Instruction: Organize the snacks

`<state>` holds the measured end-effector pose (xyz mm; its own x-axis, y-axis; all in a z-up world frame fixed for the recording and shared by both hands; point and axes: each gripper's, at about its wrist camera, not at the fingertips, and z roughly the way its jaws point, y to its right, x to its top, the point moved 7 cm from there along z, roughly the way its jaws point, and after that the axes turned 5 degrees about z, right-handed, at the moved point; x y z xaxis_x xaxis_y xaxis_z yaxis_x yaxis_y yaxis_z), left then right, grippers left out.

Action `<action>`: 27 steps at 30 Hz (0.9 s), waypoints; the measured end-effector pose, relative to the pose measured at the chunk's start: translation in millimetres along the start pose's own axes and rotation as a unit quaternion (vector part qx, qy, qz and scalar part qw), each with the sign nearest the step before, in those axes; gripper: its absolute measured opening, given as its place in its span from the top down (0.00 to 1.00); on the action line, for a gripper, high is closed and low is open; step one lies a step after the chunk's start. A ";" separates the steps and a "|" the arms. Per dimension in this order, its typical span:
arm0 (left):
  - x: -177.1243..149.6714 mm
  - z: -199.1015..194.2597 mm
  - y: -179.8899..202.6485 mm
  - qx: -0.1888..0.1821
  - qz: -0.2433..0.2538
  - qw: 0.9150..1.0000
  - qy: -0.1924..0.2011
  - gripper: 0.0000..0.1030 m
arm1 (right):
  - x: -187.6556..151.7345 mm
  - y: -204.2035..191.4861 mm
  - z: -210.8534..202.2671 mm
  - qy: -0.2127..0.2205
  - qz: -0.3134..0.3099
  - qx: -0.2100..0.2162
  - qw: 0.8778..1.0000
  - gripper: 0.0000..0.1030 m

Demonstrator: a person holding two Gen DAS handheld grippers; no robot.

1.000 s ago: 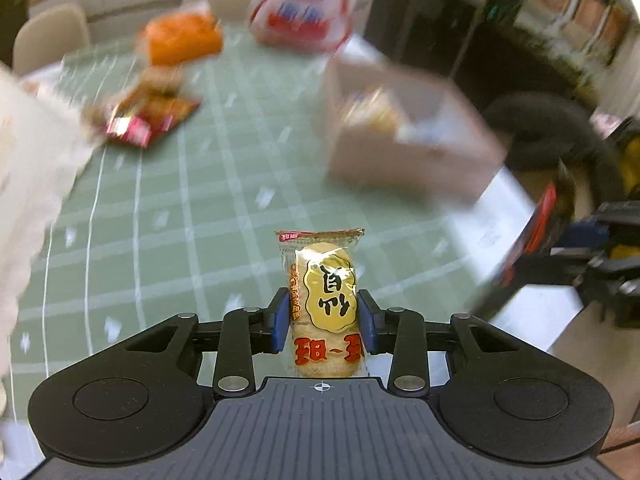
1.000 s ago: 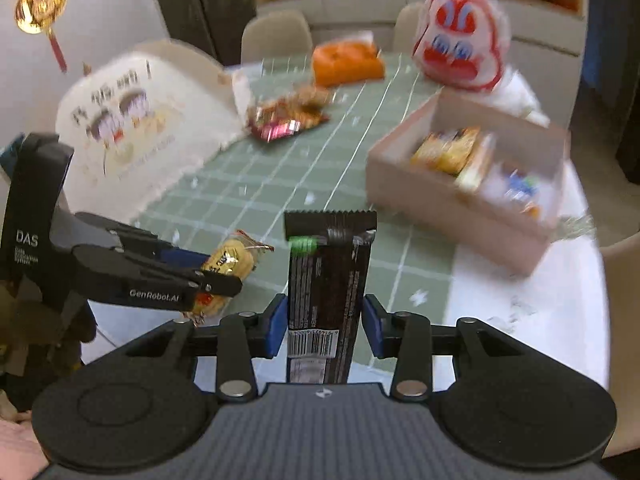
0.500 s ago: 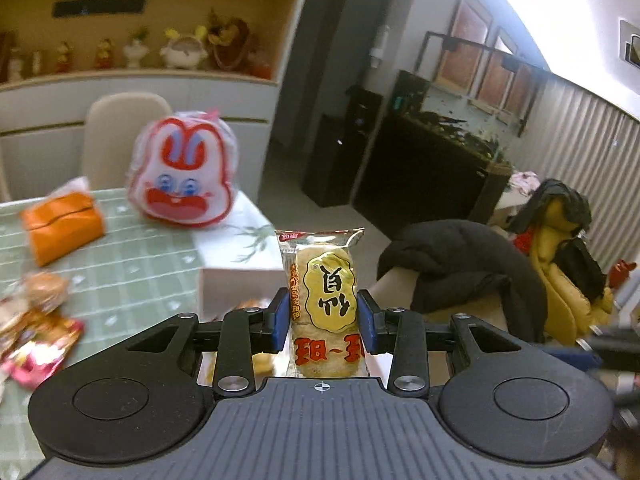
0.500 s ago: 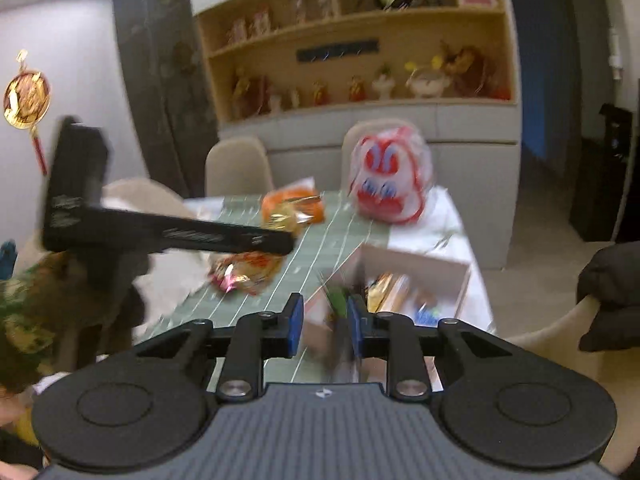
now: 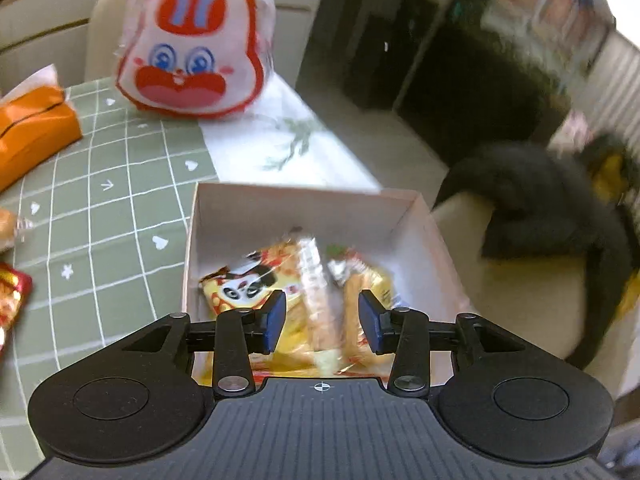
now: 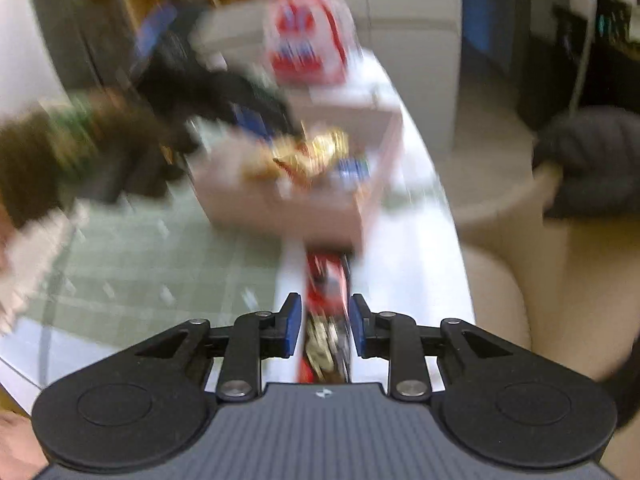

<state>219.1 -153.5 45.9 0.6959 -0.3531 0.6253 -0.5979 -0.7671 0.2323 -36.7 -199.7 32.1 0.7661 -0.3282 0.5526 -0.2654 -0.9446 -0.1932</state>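
A: Left wrist view puts the left gripper [image 5: 320, 322] right over the open cardboard box [image 5: 404, 208], and its jaws are opening. Nothing is pinched; the blue pads stand clear of the yellow snack packets [image 5: 296, 280] lying below them in the box.

B: So it looks like a drop straight onto the pile. The box sits at the corner of the green checked tablecloth [image 5: 112, 208], with the rabbit-face bag [image 5: 192, 48] behind it and an orange pack [image 5: 32, 128] off to the side.

A: Over to the right wrist. Heavy blur, but the right gripper [image 6: 325, 330] is nearly closed around a red snack packet [image 6: 326, 284], upright between the pads.

B: Holding it by the lower end keeps the rest sticking out ahead, handy for dropping in. The box [image 6: 280, 208] is just beyond it, already holding gold wrappers [image 6: 308, 152].

A: And the dark shape above the box there is probably the left gripper, though it's too smeared to say.
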 end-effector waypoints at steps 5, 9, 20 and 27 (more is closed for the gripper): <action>-47.0 -37.4 29.4 -0.041 -0.016 0.999 -0.010 0.57 | -22.6 4.1 17.6 -0.016 -0.005 -0.017 1.000 0.71; -102.7 -27.9 73.6 -0.067 -0.018 0.995 -0.070 0.57 | -41.8 19.4 19.4 -0.031 -0.001 -0.024 0.999 0.66; -139.2 22.7 130.7 0.090 0.073 0.989 -0.089 0.49 | -73.3 46.7 -28.1 0.008 -0.063 -0.039 0.997 0.66; -157.0 9.8 133.8 0.082 0.084 0.990 -0.081 0.52 | -85.2 63.6 -47.7 0.022 -0.086 -0.029 0.996 0.62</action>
<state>33.7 -205.9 -28.5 0.6553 -0.5542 0.5133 -0.6472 -0.7623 0.0031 -146.8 -231.9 11.5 0.7768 -0.1592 0.6093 -0.1659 -0.9851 -0.0459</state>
